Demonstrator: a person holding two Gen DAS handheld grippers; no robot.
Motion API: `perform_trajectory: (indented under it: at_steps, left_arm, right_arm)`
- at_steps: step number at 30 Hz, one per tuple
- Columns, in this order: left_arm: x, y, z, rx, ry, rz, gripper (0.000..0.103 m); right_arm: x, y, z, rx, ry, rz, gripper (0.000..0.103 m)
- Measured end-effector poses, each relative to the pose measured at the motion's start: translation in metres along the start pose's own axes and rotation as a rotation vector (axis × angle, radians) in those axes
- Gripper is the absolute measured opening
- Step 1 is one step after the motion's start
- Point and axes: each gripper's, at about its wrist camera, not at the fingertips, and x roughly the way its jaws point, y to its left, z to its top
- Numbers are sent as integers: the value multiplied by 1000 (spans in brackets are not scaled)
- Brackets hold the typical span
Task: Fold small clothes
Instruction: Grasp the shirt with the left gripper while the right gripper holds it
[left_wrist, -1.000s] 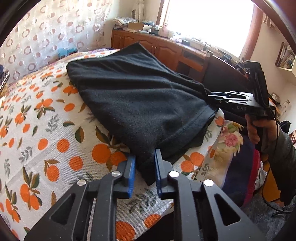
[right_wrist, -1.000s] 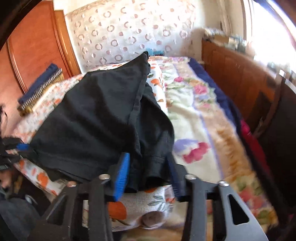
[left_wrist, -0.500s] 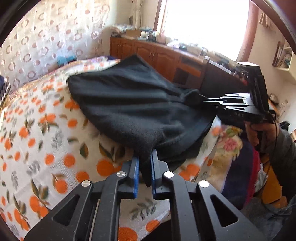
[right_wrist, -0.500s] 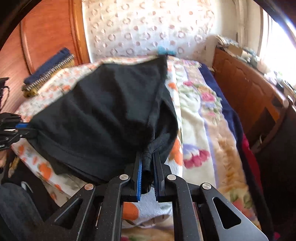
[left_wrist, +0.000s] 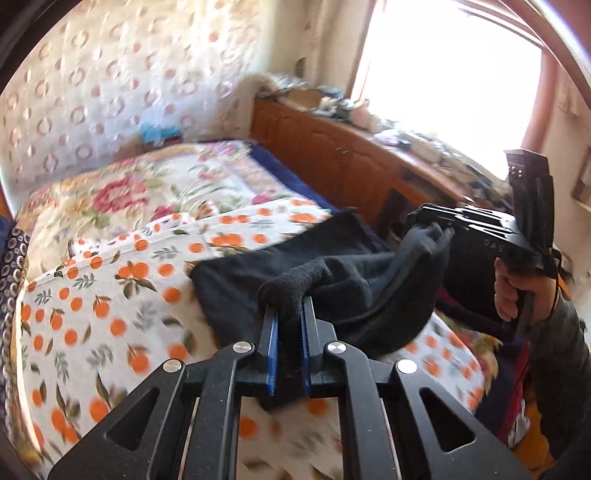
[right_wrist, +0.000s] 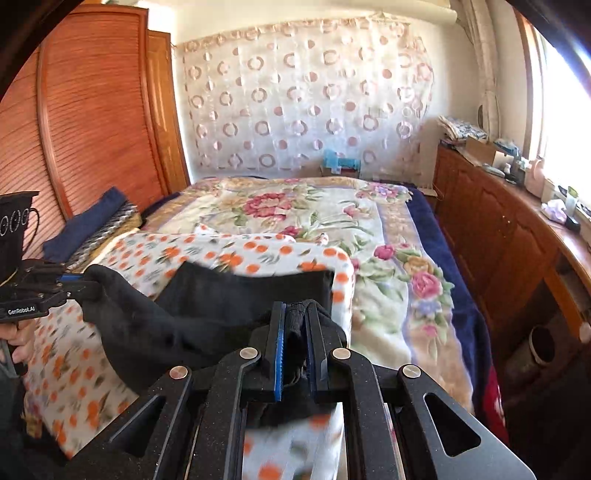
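A black fleece garment (left_wrist: 332, 280) (right_wrist: 207, 306) lies bunched on the orange-print cloth (left_wrist: 110, 295) at the near end of the bed. My left gripper (left_wrist: 289, 314) is shut on one near corner of it, and the fabric rises out between the blue pads. My right gripper (right_wrist: 295, 314) is shut on the other near corner, a ribbed hem. Each gripper shows in the other's view: the right one (left_wrist: 443, 227) at the right, held by a hand, and the left one (right_wrist: 79, 282) at the far left. The near edge is lifted and sags between them.
A floral blanket (right_wrist: 314, 214) covers the bed beyond the orange-print cloth (right_wrist: 229, 254). Folded dark and patterned clothes (right_wrist: 92, 229) are stacked by the wooden wardrobe (right_wrist: 85, 122) on the left. A wooden cabinet (right_wrist: 509, 236) with clutter runs under the window on the right.
Both grippers closed on the garment's near corners, then rose and swept forward, carrying the near edge over the rest. The garment, spread wide before, is now bunched and shorter.
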Motion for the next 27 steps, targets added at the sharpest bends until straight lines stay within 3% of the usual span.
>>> perform_trajectory:
  at_steps: [5,6,7,9,12,14,18,21,23,25,27]
  left_arm:
    - [30,34,20,-55,36,-24,16]
    - [31,37,22,-52,33,-24,25]
    - [30,40,23,-42,18,-1,43]
    - [27,46,27,-21,-10,29,48]
    - [28,54,28,-21,-6,10,60]
    - [35,53,23,-2,17,20,60]
    - [51,48,8,-1,87,-5,60]
    - [63,41,-1,14,121,-9,60]
    - [72,38,-3,24,137,-2,60]
    - [79,38,-2,26,146,11,60]
    - [86,39,2,28,139,43,60]
  right_arm:
    - [66,-11,28,32,55,2,9]
    - [76,-11,31,35,64,6,9]
    - [84,-9,34,32,77,3,9]
    - [98,-7,38,24,103,3,9]
    - [110,-6,44,20,116,2,9]
    - [106,-9,51,33,94,-12,10]
    - [84,-13,54,71,22,-53,32]
    - [61,-17,47,95,-4,-18,47]
    - [48,-16,36,89,9,-8,61]
    - [50,-14,23,73,69,44,66]
    - [60,-9,12,30,129,13,66]
